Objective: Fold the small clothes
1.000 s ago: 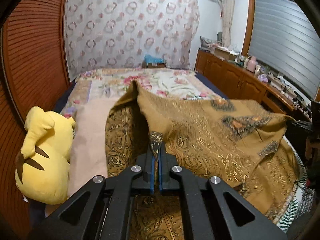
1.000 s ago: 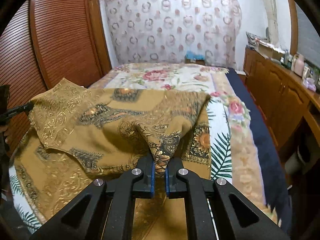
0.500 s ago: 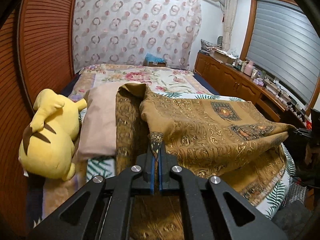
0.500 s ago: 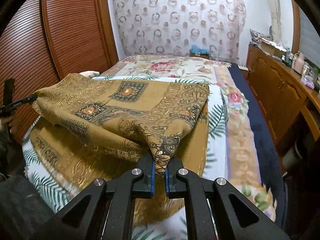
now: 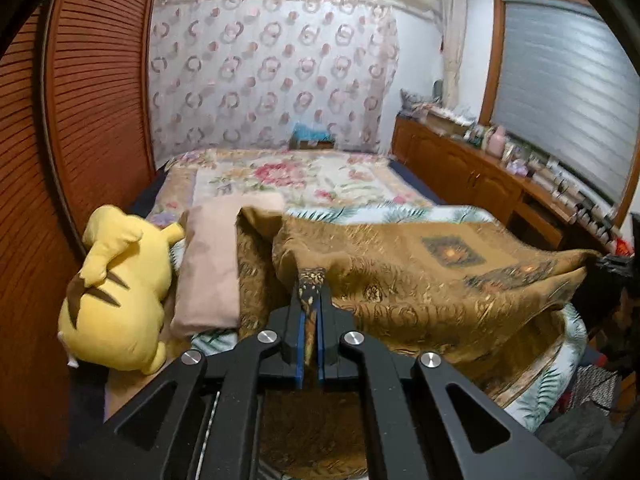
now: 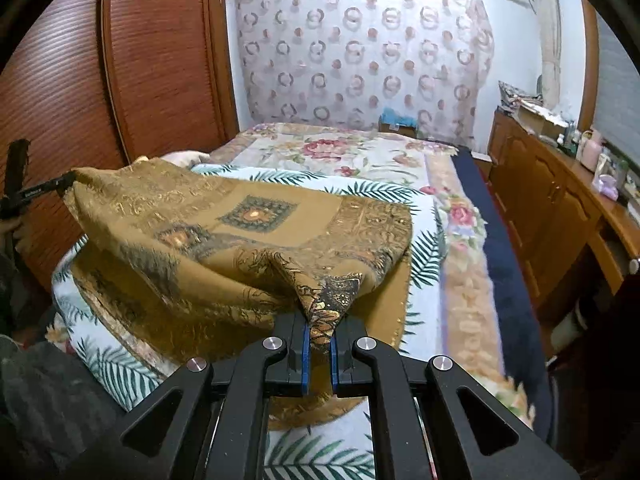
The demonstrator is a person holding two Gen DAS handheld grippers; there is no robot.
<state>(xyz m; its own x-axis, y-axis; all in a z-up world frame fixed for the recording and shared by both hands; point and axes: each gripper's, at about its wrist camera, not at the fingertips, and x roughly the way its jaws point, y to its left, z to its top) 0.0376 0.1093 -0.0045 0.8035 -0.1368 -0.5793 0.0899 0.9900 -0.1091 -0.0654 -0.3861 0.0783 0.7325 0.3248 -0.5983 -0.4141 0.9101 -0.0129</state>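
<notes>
Brown cloth point(image 5: 420, 276), woven, gold brocade pattern with dark square medallions, lies doubled over on bed point(image 5: 304, 176), long axis across bed, side to side. Left claw point(image 5: 309, 320) clamped on one near corner; right claw point(image 6: 319, 344) clamped on other near corner; edge between them lifted, sagging. Lower layer flat on palm-print sheet point(image 6: 424, 256). Yellow plush toy point(image 5: 116, 292) and beige folded towel point(image 5: 212, 272) just beside cloth's left end. Floral quilt point(image 6: 344, 152) beyond.
</notes>
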